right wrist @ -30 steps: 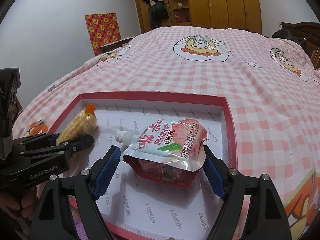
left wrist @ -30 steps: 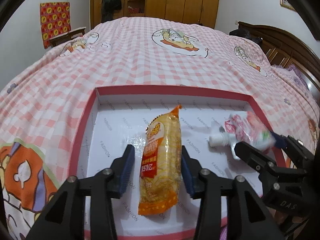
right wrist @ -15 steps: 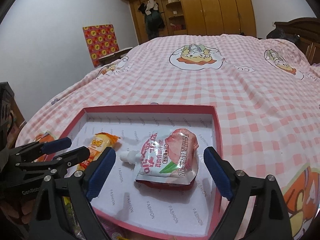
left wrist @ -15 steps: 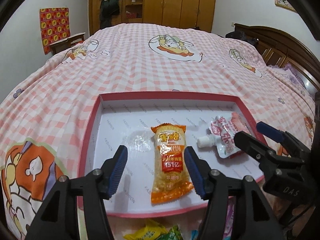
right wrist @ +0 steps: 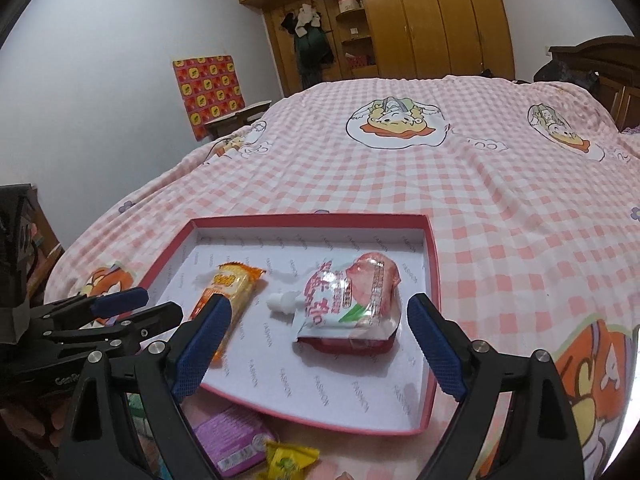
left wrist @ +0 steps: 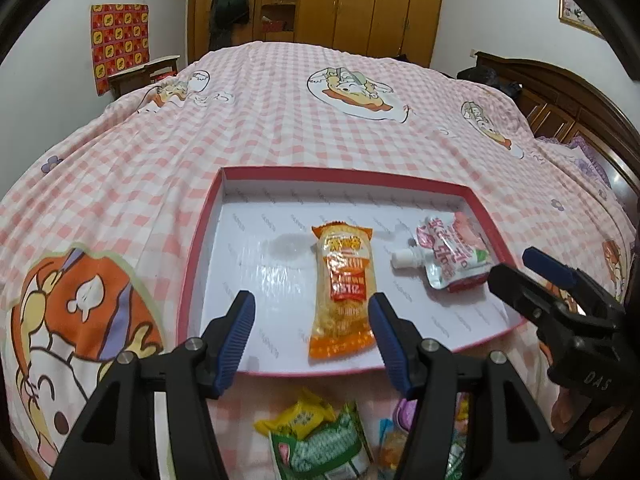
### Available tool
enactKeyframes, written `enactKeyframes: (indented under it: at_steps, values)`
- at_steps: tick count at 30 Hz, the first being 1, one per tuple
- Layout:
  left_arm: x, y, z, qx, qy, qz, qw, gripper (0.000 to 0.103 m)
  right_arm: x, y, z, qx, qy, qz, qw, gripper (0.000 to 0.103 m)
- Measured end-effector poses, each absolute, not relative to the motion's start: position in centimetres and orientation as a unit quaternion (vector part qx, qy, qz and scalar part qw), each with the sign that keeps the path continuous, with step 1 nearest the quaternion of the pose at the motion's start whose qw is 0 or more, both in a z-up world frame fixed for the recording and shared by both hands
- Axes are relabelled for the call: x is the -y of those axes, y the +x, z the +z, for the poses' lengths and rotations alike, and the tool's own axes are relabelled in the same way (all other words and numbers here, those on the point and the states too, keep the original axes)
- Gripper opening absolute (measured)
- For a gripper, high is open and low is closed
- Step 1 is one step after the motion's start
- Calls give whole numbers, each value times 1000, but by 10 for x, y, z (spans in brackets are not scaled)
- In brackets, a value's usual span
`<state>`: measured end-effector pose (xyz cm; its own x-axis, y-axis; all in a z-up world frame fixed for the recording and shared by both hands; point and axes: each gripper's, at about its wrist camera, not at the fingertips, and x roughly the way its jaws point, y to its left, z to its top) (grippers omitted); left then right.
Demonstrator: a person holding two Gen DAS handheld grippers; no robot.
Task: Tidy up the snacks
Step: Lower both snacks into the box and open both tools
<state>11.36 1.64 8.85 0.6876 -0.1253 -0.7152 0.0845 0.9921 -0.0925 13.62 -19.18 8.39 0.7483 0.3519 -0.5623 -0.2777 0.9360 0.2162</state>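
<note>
Snack packets (left wrist: 316, 436) crowd the bedspread (left wrist: 280, 120) below the tray (left wrist: 200, 240); both grippers' jaws gape, empty.

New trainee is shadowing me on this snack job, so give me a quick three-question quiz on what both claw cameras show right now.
1. True or false: the orange snack packet and the pink spouted pouch both lie inside the red-rimmed tray.
2. Multiple choice: the left claw is A) shut on the orange packet, B) open and empty, C) shut on the pouch's cap.
3. Short answer: where do the unsorted snacks, such as the yellow packet, lie relative to the tray?

Key:
1. True; they lie side by side, apart.
2. B; the right claw is open and empty too.
3. On the checked bedspread just outside the tray's near edge, under the claws.
</note>
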Motion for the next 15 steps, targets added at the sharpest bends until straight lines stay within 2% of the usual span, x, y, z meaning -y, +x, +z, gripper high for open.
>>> enactKeyframes:
  at_steps: [15]
  values:
    - [-19,72,90,-407,-40,-69,910,62,196,93,79,-333,58,177,924,92]
